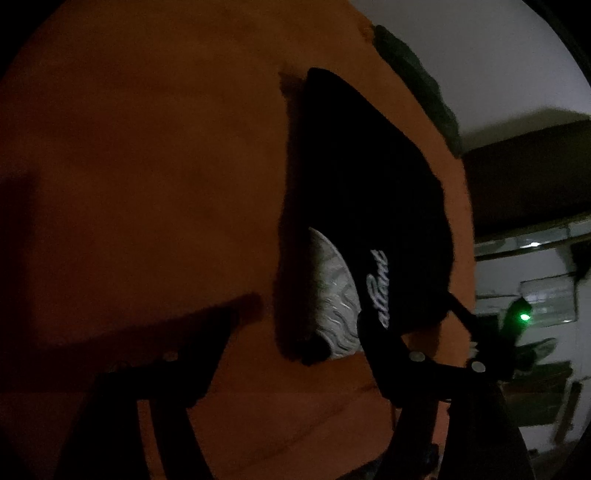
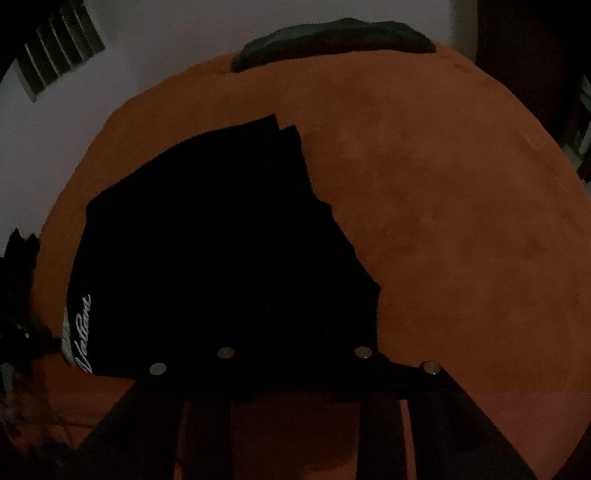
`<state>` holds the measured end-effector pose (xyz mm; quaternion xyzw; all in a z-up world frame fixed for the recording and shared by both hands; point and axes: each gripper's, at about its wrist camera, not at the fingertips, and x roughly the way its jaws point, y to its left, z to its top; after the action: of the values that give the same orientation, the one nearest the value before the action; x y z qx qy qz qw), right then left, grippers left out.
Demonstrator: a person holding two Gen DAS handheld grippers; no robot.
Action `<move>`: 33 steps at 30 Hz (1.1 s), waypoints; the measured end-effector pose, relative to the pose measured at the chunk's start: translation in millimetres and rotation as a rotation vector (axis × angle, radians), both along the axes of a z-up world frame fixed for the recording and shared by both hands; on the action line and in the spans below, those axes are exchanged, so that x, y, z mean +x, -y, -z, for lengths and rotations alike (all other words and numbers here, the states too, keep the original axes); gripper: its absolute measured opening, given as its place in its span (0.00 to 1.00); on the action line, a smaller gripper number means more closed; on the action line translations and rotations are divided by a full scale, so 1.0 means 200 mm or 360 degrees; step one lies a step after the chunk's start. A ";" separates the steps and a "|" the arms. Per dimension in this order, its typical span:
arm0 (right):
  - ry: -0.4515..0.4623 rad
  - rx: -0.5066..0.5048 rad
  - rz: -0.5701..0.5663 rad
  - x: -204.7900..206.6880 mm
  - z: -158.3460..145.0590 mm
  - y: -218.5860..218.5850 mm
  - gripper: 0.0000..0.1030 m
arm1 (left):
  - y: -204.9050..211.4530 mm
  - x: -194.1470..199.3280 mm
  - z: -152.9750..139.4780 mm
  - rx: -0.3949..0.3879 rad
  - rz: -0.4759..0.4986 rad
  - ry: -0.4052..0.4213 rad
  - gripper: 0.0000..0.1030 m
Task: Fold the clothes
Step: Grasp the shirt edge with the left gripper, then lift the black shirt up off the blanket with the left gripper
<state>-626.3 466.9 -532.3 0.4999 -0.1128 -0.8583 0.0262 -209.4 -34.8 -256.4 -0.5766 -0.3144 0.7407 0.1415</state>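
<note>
The black cloth garment with white script lettering [image 2: 207,236] lies folded on the orange fuzzy surface [image 2: 461,221], toward its left part in the right wrist view. Its right edge makes uneven steps, and two layered corners show at its far end. Under its near left corner a pale patterned piece of fabric [image 1: 334,291] looks out; in the left wrist view this piece sits just beside the lettering.

The right tool [image 2: 295,360] is low at the near edge of the garment. Its black fingers merge with the black cloth in the dim light, so I cannot tell if it is spread or closed, or if it touches the cloth.

The left tool [image 1: 306,325] has its two fingers wide apart. One finger [image 1: 221,321] is over the bare orange surface, and the other reaches the near edge of the garment by the lettering. In this same view the dark body of the right tool, with a small green light [image 1: 523,316], is seen at the garment's corner.

At the far rim of the orange surface lies a dark green folded cloth [image 2: 332,37]. Behind it is a pale wall [image 2: 166,33] with a slatted vent [image 2: 59,44] at the upper left.
</note>
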 end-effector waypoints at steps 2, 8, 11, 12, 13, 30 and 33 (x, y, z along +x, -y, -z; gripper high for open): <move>0.0006 -0.0004 0.0000 0.00 0.00 0.01 0.24 | 0.01 0.02 -0.02 0.0043 0.0022 -0.0022 0.70; -0.0074 -0.0024 0.0034 0.04 -0.05 0.00 0.24 | 0.03 0.14 -0.01 0.0184 -0.0109 -0.0011 0.70; -0.0088 -0.0031 0.0038 0.03 -0.05 0.00 0.24 | 0.09 0.18 0.04 0.0342 -0.0192 0.0047 0.70; -0.0084 -0.0032 0.0034 0.03 -0.04 0.01 0.24 | 0.10 0.19 0.05 0.0384 -0.0209 0.0067 0.70; -0.0085 -0.0035 0.0035 0.02 -0.04 0.01 0.24 | 0.11 0.19 0.07 0.0424 -0.0225 0.0086 0.70; -0.0085 -0.0082 0.0056 0.04 -0.05 0.04 0.24 | 0.22 0.36 0.25 0.0897 -0.0675 0.0106 0.68; -0.0090 -0.0094 0.0059 0.05 -0.05 0.04 0.24 | 0.21 0.41 0.25 0.0928 -0.0750 0.0054 0.68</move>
<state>-616.9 458.7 -521.9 0.4722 -0.1465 -0.8688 0.0281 -127.8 -77.4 -306.5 -0.4362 -0.6384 0.6227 0.1202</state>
